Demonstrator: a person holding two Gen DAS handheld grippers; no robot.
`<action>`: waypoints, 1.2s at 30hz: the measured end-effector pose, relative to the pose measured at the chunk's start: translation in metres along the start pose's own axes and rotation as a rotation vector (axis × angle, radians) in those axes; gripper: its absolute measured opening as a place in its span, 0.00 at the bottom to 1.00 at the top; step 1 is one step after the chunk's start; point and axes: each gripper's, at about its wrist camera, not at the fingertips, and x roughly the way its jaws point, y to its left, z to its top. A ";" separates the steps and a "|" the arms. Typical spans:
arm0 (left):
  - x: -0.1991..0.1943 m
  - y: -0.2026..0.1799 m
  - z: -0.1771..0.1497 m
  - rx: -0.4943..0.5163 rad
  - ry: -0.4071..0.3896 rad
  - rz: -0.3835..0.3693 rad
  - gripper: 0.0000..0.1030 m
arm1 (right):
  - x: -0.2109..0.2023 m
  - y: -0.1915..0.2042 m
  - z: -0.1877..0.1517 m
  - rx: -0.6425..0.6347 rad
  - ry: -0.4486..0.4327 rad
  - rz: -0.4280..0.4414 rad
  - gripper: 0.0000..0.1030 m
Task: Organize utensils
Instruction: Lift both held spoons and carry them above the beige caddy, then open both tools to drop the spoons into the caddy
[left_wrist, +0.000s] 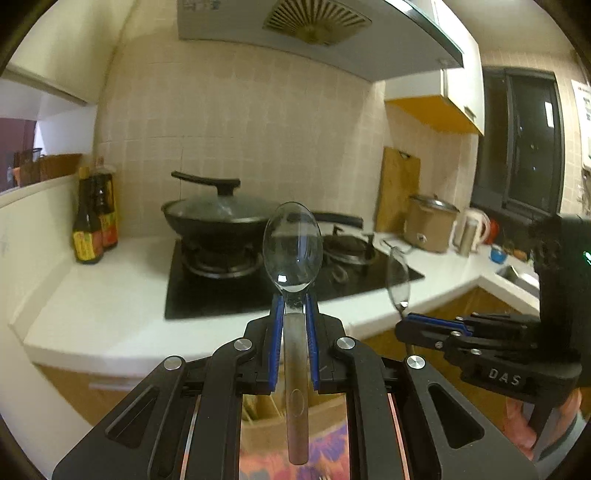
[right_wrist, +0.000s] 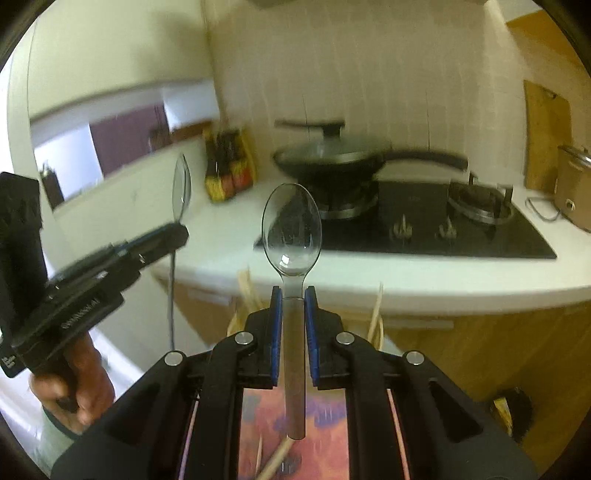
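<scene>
My left gripper (left_wrist: 294, 301) is shut on the neck of a metal spoon (left_wrist: 293, 245), bowl up and forward, handle running back between the fingers. My right gripper (right_wrist: 293, 293) is shut on a second metal spoon (right_wrist: 291, 230) in the same way. Each gripper shows in the other's view: the right one (left_wrist: 404, 323) at the right with its spoon (left_wrist: 398, 278) edge-on, the left one (right_wrist: 177, 230) at the left with its spoon (right_wrist: 181, 192) edge-on. Both are held in the air in front of the counter. Wooden chopsticks (right_wrist: 275, 459) lie below the right gripper.
A white counter (left_wrist: 110, 295) holds a black gas hob (left_wrist: 258, 284) with a lidded wok (left_wrist: 218, 214), sauce bottles (left_wrist: 94, 218), a cutting board (left_wrist: 397, 188), a rice cooker (left_wrist: 430, 223) and a kettle (left_wrist: 471, 230). A flowery surface (left_wrist: 291, 454) lies below the grippers.
</scene>
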 end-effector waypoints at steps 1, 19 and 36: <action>0.005 0.005 0.002 -0.019 -0.016 -0.009 0.10 | 0.003 -0.001 0.003 0.002 -0.043 -0.003 0.09; 0.081 0.055 -0.049 -0.140 -0.087 0.074 0.10 | 0.090 -0.053 -0.013 0.091 -0.172 -0.187 0.09; 0.055 0.059 -0.077 -0.147 -0.018 0.033 0.37 | 0.060 -0.046 -0.046 0.088 -0.112 -0.136 0.22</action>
